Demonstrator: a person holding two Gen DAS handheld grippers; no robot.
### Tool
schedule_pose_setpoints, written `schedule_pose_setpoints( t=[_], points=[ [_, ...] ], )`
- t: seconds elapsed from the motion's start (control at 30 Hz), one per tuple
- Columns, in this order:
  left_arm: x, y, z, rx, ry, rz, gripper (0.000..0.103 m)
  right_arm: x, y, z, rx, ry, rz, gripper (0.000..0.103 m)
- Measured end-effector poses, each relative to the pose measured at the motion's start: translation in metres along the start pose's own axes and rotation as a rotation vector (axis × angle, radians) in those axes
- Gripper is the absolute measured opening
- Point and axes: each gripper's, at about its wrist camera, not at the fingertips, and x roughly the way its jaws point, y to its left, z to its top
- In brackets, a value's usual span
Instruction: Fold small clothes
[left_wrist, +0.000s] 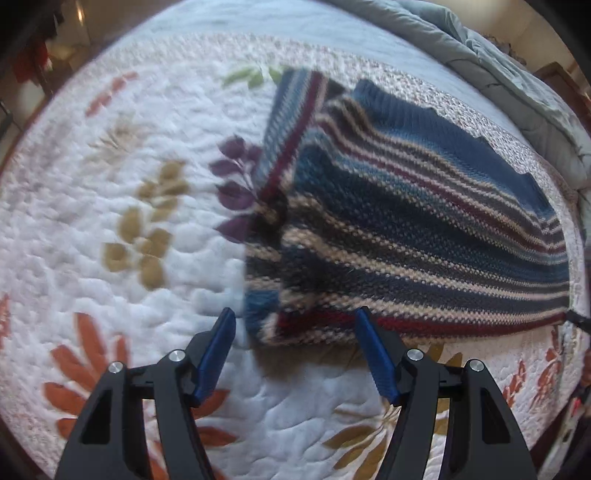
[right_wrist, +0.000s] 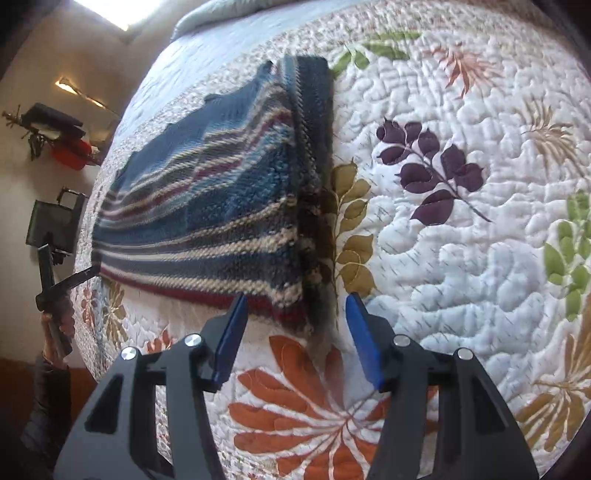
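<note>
Jaws wide open and empty on both grippers, poised over the striped knit sweater (left_wrist: 406, 229); soft, floppy, best pinched at the near hem corners.

The left claw (left_wrist: 295, 328) fills the lower middle of its frame, blue fingers (left_wrist: 218, 354) spread wide with nothing between them. The right claw (right_wrist: 295, 314) sits likewise at lower centre, fingers (right_wrist: 364, 339) apart and bare.
</note>
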Motion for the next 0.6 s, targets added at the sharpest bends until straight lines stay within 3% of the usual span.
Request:
schedule_pose_setpoints(
  t=[0.1,0.23,0.3,0.37,0.4,0.47,0.5,0.53,0.6],
  points=[
    [0.013,0.003,0.005,-0.036,0.012,-0.04,0.074,0.01,-0.003,0.003,0.008,0.013,0.011,0.056],
    [0.015,0.001,0.012,-0.052,0.014,-0.075,0.073,0.021,-0.003,0.007,0.019,0.03,0.048,0.056],
    [0.015,-0.003,0.014,-0.054,0.017,-0.085,0.056,0.025,-0.001,0.009,0.024,0.027,0.064,0.055],
    [0.013,-0.007,0.014,-0.069,0.025,-0.144,0.044,0.029,0.003,0.011,0.034,0.031,0.117,0.049],
    [0.014,-0.012,0.015,-0.079,0.034,-0.178,0.043,0.031,0.006,0.012,0.035,0.032,0.123,0.049],
    [0.019,-0.019,0.016,-0.08,0.04,-0.165,0.042,0.038,0.012,0.013,0.02,0.032,0.105,0.048],
    [0.024,-0.022,0.016,-0.082,0.047,-0.148,0.039,0.04,0.013,0.014,0.025,0.031,0.101,0.043],
    [0.027,-0.024,0.016,-0.095,0.049,-0.14,0.037,0.041,0.013,0.014,0.038,0.029,0.103,0.029],
    [0.027,-0.024,0.016,-0.13,0.048,-0.143,0.026,0.04,0.014,0.013,0.063,0.033,0.142,0.025]
  ],
)
